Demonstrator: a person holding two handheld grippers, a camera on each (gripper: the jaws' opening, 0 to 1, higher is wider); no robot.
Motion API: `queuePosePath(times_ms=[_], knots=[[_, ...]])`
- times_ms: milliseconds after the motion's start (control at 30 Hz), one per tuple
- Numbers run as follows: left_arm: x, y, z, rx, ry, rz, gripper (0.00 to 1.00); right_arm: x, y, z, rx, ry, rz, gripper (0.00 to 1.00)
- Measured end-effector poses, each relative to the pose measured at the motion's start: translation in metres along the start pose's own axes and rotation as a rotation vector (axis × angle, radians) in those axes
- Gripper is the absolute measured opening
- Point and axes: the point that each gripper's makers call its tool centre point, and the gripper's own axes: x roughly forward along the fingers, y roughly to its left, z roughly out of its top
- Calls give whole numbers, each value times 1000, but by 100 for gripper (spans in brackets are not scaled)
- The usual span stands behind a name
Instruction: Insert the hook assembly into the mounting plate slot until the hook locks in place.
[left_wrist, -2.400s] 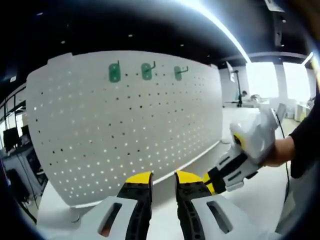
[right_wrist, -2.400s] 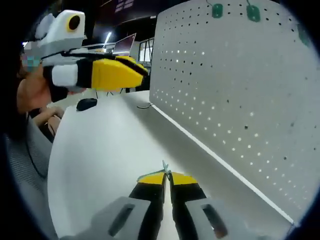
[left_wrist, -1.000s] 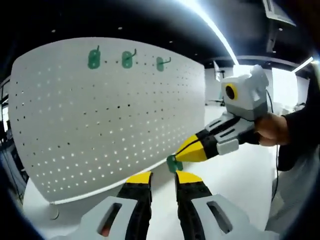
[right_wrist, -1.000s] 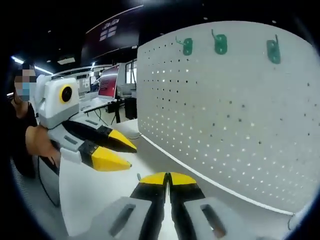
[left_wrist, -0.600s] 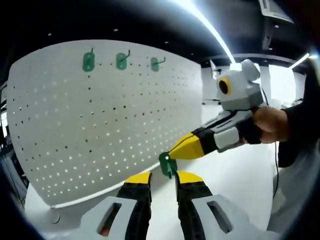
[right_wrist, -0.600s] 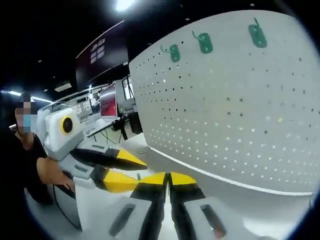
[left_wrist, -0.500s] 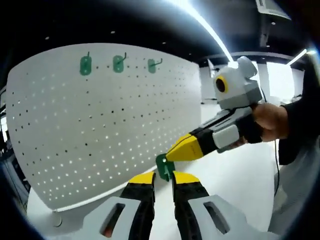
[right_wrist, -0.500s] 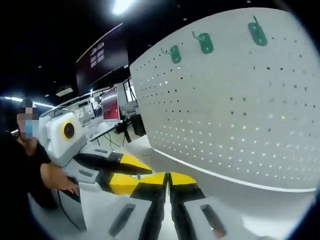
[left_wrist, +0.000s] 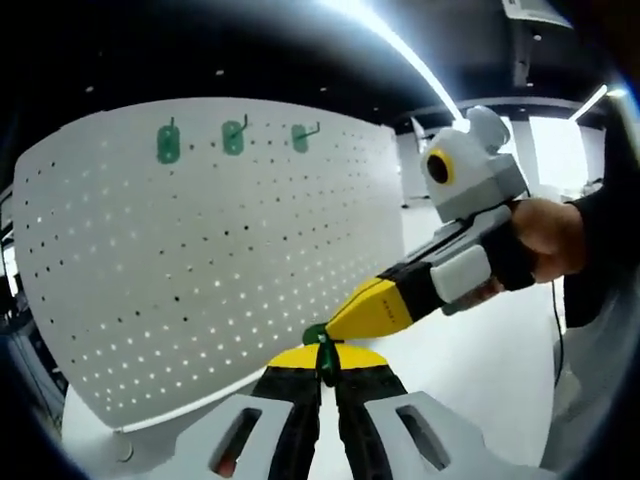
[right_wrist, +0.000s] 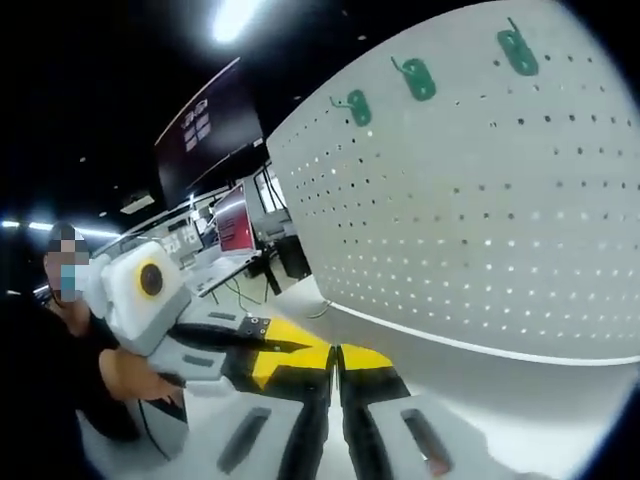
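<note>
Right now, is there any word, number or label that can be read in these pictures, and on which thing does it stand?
No text can be read.
Dark wall sign: pale marks, too small and blurred to read.
Monitor: lit red, no legible text.
Pegboard, green hooks: no lettering visible.

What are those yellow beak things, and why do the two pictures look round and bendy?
Each "beak" is a hand-held grabber with two yellow-tipped jaws; a person holds one in each hand. A small fisheye camera rides on each grabber, which bends the picture.

In the left gripper view, the left gripper has its jaws pinched on a small green plastic hook piece. The right gripper, held by a hand, touches that piece with its tip.

In the right gripper view, the right gripper's jaws are together, with the left one beside them.

Behind stands a big white board full of holes, on a white table. Three green hooks already hang near its top.
</note>
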Motion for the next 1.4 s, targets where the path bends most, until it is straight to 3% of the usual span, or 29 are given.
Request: queuePosePath(times_ms=[467,833,1233,1400], knots=[[-2,4,1,-4,-9,16,3,0,3,2,7,-6,2,0],[-2,3,1,-22,-9,14,3,0,6,1,-80,10,-9,4],[-1,2,3,-29,-14,9,3,-4,3,6,-96,-7,-26,0],[-2,4,3,-37,-14,22,3,-7,0,8,-135,-1,-55,6]])
